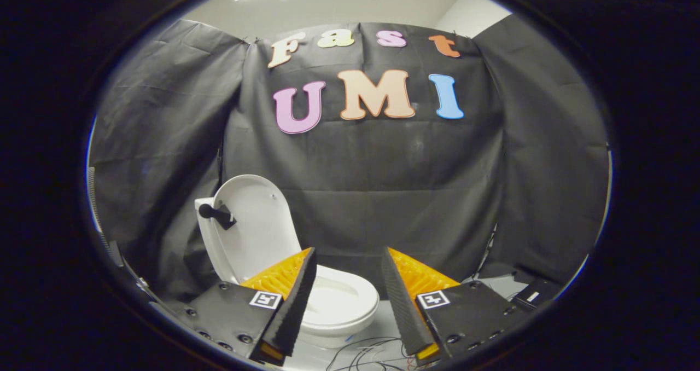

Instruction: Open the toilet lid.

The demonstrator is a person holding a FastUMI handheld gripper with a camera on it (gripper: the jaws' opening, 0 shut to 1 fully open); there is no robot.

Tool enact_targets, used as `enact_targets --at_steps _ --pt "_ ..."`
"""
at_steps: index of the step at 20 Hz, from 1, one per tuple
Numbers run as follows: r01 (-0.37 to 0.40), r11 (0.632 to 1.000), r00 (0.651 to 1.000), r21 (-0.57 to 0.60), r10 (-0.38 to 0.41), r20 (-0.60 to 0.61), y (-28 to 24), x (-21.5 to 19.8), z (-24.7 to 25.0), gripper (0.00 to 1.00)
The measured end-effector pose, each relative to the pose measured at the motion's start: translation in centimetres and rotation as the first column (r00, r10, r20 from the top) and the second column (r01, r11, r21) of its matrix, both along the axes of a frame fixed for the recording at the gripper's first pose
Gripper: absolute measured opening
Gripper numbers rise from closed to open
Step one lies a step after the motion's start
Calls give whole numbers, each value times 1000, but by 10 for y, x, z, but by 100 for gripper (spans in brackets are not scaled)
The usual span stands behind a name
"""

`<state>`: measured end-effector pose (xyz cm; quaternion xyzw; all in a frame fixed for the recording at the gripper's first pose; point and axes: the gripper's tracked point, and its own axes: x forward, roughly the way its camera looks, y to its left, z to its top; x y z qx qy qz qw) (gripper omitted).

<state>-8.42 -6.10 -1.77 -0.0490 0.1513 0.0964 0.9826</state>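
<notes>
Looking along the gripper point(348, 261), we note its two fingers point(292, 305) standing well spread, a wide gap between the ribbed black pads, nothing pinched and nothing touching either pad. Each finger shows an orange backing and a black mount plate carrying a small square marker point(266, 299). The toilet point(333, 305) sits beyond and slightly left of the fingers, on the near floor of the booth; the left finger overlaps part of its bowl in our line of sight, but we see no contact. The toilet lid point(257, 223) is already raised, standing close to upright and leaning a little back toward the far left, its white underside facing us. A black knob-like handle point(216, 213) sticks out from the lid's left edge near the upper part. The seat ring point(342, 297) lies flat on the bowl, and the opening shows white inside. The black cloth wall point(383, 196) hangs behind the toilet, folded at the corners on the far left and far right. On the pale floor point(383, 327) near the fingers, thin wires point(366, 352) trail between the pads, dark ones and one or two reddish. To the far right a dark flat box point(533, 295) rests low against the cloth; we cannot tell what it is.
</notes>
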Motion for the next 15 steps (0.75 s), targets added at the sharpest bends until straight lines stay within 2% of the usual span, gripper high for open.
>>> enact_targets --at_steps 1,6,8,10,15 --pt "1 1000 1000 0 -1 0 -2 0 0 80" --pt "0 1000 1000 2 0 -6 -1 -2 1 97" --pt "-4 1000 1000 7 4 21 -4 -9 8 96" --pt "-3 1000 1000 -6 3 -4 -1 -2 -4 94" --pt "0 1000 1000 -3 0 -1 -3 -8 3 91"
